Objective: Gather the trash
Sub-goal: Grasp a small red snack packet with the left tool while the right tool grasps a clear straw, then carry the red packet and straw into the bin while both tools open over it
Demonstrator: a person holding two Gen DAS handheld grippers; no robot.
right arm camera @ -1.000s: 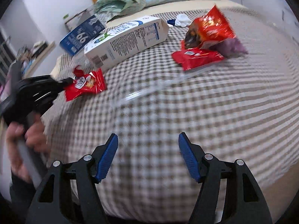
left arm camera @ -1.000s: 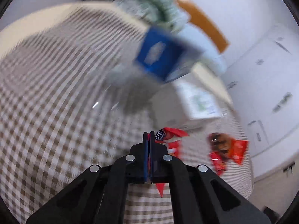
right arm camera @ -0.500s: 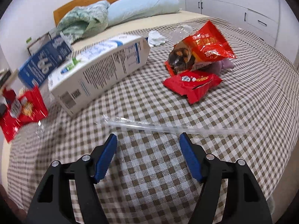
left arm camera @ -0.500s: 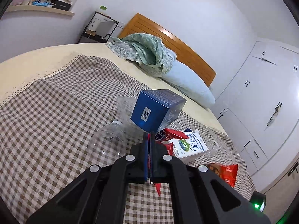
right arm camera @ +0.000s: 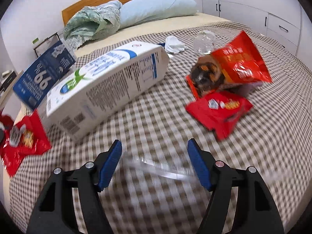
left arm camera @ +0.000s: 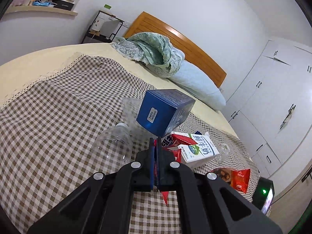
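Note:
My left gripper (left arm camera: 155, 142) is shut on a small red snack wrapper (left arm camera: 176, 138) and holds it above the checked bedspread; the same wrapper (right arm camera: 23, 136) shows at the left edge of the right wrist view. My right gripper (right arm camera: 155, 148) is open and empty, low over a clear plastic straw wrapper (right arm camera: 156, 167) that lies between its fingers. On the bed lie a white milk carton (right arm camera: 105, 89), a blue box (left arm camera: 163, 111), a clear plastic bottle (left arm camera: 113, 146), a large red chip bag (right arm camera: 234, 66) and a flat red packet (right arm camera: 220, 109).
A crumpled white tissue (right arm camera: 175, 44) and a clear crushed cup (right arm camera: 204, 41) lie further back. A green blanket (left arm camera: 154, 52) and a blue pillow (right arm camera: 156, 9) sit at the wooden headboard. White wardrobes (left arm camera: 273, 97) stand on the right.
My right gripper has moved forward and down, so the straw wrapper now lies between its fingers. My left gripper has swung round and steadied, still gripping the red wrapper.

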